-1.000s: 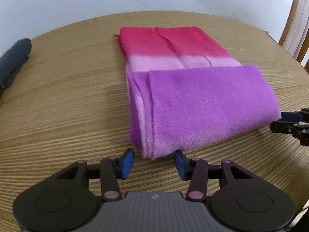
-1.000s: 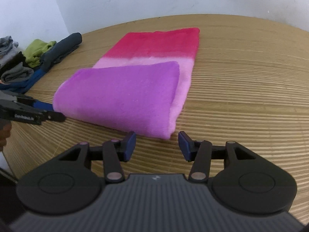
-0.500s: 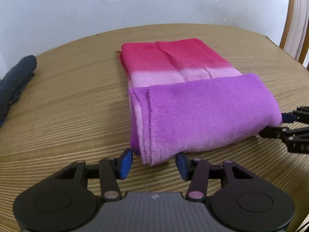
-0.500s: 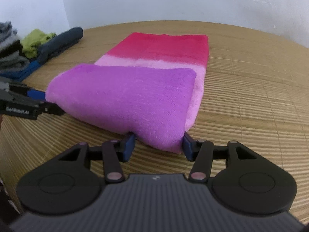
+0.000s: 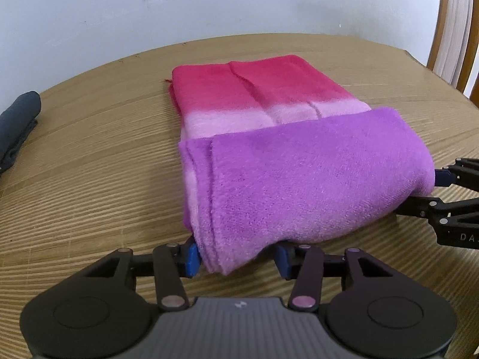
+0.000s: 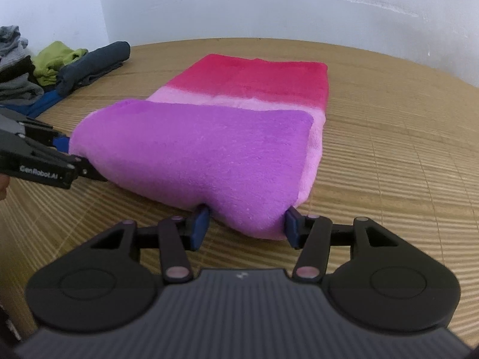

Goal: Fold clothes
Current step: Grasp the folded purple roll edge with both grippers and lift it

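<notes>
Fleece blanket (image 5: 299, 179), purple at the near end and fading through pale pink to red, lies partly folded on a round wooden counter (image 5: 89, 164), its purple end doubled back over the pink band. The left gripper (image 5: 236, 257) straddles one near corner of the fold, the right gripper (image 6: 247, 224) the other, each with its blue pads spread wide either side of the cloth and not yet pinching it. The step in hand appears to be taking hold of the folded edge for another fold toward the red end; that calls for both grippers to close on all layers together, then lift and carry evenly. Only the right wrist view shows the pile of other clothes (image 6: 45, 68) at the counter's far left; only the left shows a wooden chair (image 5: 449, 30) beyond.
</notes>
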`<control>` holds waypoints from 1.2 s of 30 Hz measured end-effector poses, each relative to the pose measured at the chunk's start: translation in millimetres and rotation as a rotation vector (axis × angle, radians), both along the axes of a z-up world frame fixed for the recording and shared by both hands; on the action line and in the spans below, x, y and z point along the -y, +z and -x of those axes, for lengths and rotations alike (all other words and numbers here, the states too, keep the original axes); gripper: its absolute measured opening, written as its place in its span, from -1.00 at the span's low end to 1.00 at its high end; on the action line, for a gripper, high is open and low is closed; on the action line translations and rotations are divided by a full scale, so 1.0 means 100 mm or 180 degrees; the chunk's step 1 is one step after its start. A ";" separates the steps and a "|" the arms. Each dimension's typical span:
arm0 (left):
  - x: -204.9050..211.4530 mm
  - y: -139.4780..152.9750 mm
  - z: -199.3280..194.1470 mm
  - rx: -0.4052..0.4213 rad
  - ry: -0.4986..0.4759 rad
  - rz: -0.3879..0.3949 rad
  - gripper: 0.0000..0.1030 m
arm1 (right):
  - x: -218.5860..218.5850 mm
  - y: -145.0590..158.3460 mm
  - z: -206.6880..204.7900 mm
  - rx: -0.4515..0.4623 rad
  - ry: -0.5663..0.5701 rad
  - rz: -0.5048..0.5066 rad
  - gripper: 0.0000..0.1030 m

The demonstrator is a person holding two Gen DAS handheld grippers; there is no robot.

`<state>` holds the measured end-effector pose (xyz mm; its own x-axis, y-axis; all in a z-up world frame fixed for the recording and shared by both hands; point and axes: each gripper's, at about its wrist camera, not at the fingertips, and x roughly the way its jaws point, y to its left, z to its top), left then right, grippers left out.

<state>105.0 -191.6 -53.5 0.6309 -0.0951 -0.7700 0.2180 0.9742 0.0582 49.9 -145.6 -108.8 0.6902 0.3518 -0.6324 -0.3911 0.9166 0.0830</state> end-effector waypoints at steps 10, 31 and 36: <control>-0.04 0.12 0.11 -0.0035 -0.0163 0.0164 -0.53 | 0.20 0.04 0.00 -0.0266 -0.0144 -0.0545 -0.44; -0.27 0.58 0.58 0.0034 -0.0474 0.0432 -0.53 | 0.28 0.42 0.54 -0.0157 -0.0021 -0.0522 -0.45; -0.38 0.67 0.56 0.0061 -0.0398 0.0438 -0.53 | 0.34 0.53 0.72 -0.0014 -0.0078 -0.0562 -0.45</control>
<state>48.8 -153.5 13.1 0.6220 -0.2772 -0.7323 0.3380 0.9387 -0.0682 -21.9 -179.5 -55.9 0.6973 0.4407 -0.5653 -0.3681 0.8969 0.2452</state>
